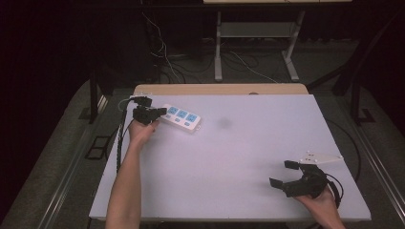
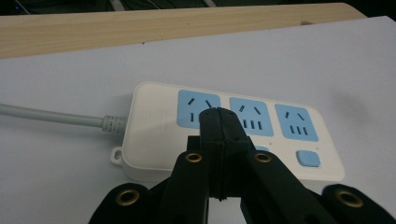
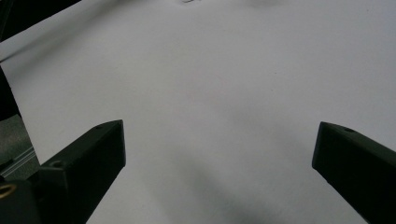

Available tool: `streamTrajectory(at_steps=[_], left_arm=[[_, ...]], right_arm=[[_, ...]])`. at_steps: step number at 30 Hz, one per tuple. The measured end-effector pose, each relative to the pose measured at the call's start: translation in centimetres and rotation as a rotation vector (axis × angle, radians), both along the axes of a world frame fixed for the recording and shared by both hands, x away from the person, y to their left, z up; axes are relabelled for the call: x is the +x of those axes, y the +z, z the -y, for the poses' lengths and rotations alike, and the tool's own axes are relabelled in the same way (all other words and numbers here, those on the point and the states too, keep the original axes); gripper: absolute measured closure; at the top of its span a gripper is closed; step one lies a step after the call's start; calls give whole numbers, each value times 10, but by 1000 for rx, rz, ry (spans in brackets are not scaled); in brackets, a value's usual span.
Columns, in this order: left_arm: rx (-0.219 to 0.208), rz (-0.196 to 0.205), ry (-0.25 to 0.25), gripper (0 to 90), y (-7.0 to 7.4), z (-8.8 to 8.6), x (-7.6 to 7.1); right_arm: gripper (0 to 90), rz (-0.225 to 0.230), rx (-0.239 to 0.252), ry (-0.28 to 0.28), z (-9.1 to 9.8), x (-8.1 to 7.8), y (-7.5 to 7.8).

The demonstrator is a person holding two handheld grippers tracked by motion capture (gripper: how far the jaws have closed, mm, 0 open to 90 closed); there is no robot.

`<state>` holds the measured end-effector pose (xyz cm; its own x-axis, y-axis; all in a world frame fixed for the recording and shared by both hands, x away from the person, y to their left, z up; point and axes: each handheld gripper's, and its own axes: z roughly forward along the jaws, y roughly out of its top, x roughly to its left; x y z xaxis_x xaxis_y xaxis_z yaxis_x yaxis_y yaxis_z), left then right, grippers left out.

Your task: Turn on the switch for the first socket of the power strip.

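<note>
White table (image 1: pixel 239 157), far left: left gripper (image 1: pixel 160 111), jaws pressed together with nothing between, tips over the cord end of a white power strip (image 1: pixel 180 118) with three blue sockets; near right corner: right gripper (image 1: pixel 282 172), jaws wide apart, empty.

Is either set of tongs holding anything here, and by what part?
Nothing. The left tongs are shut empty above the power strip; the right tongs are open over bare table.
</note>
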<state>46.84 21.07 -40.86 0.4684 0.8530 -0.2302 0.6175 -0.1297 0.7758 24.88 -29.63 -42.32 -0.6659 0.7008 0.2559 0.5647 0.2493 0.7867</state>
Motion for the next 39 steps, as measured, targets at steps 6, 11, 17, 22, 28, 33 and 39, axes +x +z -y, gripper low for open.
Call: streamTrajectory(at_steps=[6,11,17,22,28,33,39], left_arm=[[-24,6,19,893,7,-3,-8],[-35,8,23,892,12,-2,-15],[-43,14,28,892,20,-2,-26],[-64,22,32,881,23,-4,-37],[-66,29,2,803,27,-7,-51],[-103,46,-18,702,32,-10,-64],[-131,73,-68,525,42,-4,-83]], right_arm=[[22,3,3,1,0,-1,0],[22,-2,4,7,-1,0,0],[22,-1,8,9,-1,-1,0],[22,0,15,11,-1,-1,0],[22,-1,19,17,-1,-1,1],[22,-1,21,16,-1,-2,1],[22,2,21,16,-1,-1,0]])
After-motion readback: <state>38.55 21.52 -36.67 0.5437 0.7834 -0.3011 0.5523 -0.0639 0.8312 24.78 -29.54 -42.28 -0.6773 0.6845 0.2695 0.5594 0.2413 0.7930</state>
